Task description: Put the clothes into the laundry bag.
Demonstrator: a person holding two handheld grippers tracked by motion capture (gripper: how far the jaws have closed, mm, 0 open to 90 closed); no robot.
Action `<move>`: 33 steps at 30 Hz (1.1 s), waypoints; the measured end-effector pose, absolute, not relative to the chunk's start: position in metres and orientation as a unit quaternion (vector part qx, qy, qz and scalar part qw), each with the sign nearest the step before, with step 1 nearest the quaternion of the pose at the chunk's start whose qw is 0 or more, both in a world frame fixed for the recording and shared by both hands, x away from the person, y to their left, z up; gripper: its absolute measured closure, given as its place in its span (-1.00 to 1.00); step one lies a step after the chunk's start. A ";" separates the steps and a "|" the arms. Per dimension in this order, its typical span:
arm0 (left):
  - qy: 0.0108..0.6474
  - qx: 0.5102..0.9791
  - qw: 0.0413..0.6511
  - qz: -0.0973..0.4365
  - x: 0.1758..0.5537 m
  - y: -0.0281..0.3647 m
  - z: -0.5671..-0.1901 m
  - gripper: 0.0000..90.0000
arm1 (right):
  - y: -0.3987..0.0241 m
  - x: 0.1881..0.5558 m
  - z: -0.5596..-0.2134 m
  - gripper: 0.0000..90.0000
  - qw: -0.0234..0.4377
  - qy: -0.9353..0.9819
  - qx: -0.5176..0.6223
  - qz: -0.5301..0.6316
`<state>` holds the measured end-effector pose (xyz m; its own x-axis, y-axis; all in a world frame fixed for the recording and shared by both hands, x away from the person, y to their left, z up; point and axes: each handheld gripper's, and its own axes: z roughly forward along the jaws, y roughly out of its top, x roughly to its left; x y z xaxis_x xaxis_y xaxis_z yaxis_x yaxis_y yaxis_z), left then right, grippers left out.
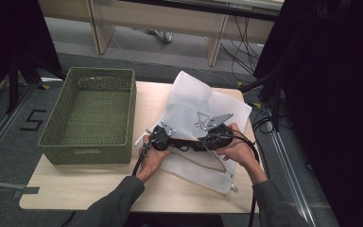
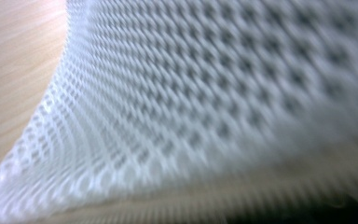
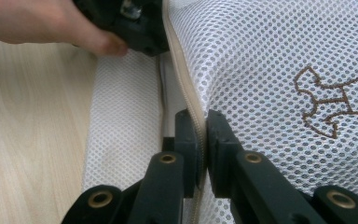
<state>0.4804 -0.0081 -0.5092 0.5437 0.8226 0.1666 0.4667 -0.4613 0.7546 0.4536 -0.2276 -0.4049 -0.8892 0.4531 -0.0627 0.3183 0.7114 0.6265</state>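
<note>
A white mesh bag (image 1: 194, 101) with a brown stitched emblem (image 3: 328, 105) lies on the wooden table (image 1: 99, 189), its upper layer lifted. My right gripper (image 3: 203, 135) is shut on the bag's beige zipper edge (image 3: 182, 79), both pads pressing it. Farther along the same edge, my left gripper (image 3: 156, 46) is clamped on the bag, with a hand (image 3: 42, 21) behind it. In the high view the left gripper (image 1: 177, 142) and right gripper (image 1: 198, 143) point toward each other at the bag's near side. The left gripper view has blurred mesh (image 2: 205, 93) right at the lens.
A green woven basket (image 1: 90, 153) with nothing in it stands on the table's left half, close to the bag. Bare wood lies along the front edge. Beyond the table are a desk, cables on the floor and dark curtains at the right.
</note>
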 end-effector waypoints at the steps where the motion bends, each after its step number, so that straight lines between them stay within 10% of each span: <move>1: 0.397 0.812 0.335 0.266 0.480 -0.008 -0.509 0.96 | -0.228 0.454 -0.405 0.89 0.106 0.919 0.210 0.317; 33: 0.329 0.841 0.387 0.185 0.391 0.027 -0.479 0.68 | -0.216 0.432 -0.416 0.87 0.184 0.937 0.150 0.256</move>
<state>0.3910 0.0267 -0.4789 0.7156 0.6962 0.0565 0.4097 -0.4839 0.7733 0.4325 -0.2157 -0.4165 -0.8874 0.3758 -0.2669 0.1876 0.8234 0.5356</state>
